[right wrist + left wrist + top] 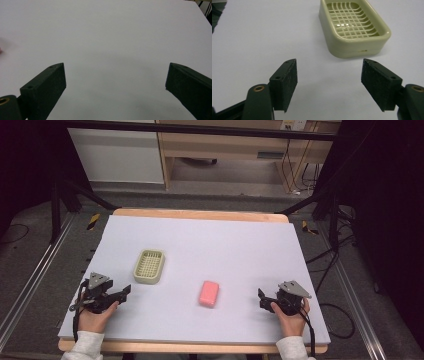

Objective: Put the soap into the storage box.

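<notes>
A: Where is the soap?

B: The pink soap bar (209, 293) lies flat on the bench (240, 245), near the front edge and a little right of the middle. Nothing touches it.

A: And the dish?

B: The pale green soap dish (149, 266) sits to the left of the bar and a bit farther back — well apart from it, upright, its grid bottom bare. From the left gripper view the same dish (353, 27) stands ahead and to the right, beyond the fingertips.

A: What are the hands doing?

B: The left gripper (124, 291) rests low at the near left, held in the person's left hand (95, 312); its fingers (285, 83) are spread wide with only bench between them. The right gripper (261, 296) is at the near right, in the right hand (292, 317) — its fingers (47, 87) also released, wide apart over bare bench.

A: Do they touch anything?

B: No; both stand clear of the soap and the dish.
</notes>
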`<state>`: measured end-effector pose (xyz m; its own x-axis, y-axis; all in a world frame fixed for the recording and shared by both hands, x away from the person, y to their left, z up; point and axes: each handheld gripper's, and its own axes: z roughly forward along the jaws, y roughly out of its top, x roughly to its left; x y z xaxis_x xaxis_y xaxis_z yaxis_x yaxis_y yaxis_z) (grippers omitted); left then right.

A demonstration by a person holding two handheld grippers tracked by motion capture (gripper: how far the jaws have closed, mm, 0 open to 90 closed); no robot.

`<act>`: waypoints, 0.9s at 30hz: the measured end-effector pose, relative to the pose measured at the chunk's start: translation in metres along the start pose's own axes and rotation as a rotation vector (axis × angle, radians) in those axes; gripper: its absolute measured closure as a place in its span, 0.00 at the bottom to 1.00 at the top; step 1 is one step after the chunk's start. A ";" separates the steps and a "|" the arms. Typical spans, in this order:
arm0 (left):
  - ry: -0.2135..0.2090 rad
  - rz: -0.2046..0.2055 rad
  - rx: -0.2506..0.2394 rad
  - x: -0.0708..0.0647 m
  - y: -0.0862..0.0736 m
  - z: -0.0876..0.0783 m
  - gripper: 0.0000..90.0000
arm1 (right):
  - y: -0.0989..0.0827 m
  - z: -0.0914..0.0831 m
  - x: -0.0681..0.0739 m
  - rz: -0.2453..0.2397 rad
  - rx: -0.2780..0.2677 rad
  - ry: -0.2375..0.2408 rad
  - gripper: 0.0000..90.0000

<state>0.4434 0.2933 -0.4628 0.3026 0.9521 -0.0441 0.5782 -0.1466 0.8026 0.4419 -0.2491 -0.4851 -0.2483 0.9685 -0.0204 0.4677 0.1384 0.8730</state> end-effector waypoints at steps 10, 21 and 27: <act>-0.059 0.048 0.007 -0.020 0.002 0.000 0.33 | 0.000 0.000 -0.001 0.006 0.004 0.014 0.04; -0.077 0.073 0.006 -0.033 0.003 0.002 0.32 | -0.001 0.000 -0.001 0.006 -0.001 0.015 0.03; -0.086 0.092 0.013 -0.041 0.003 0.003 0.32 | -0.001 0.000 -0.001 0.006 0.002 0.019 0.04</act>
<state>0.4352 0.2526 -0.4607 0.4184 0.9080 -0.0224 0.5546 -0.2359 0.7980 0.4419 -0.2500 -0.4855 -0.2617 0.9651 -0.0061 0.4710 0.1332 0.8720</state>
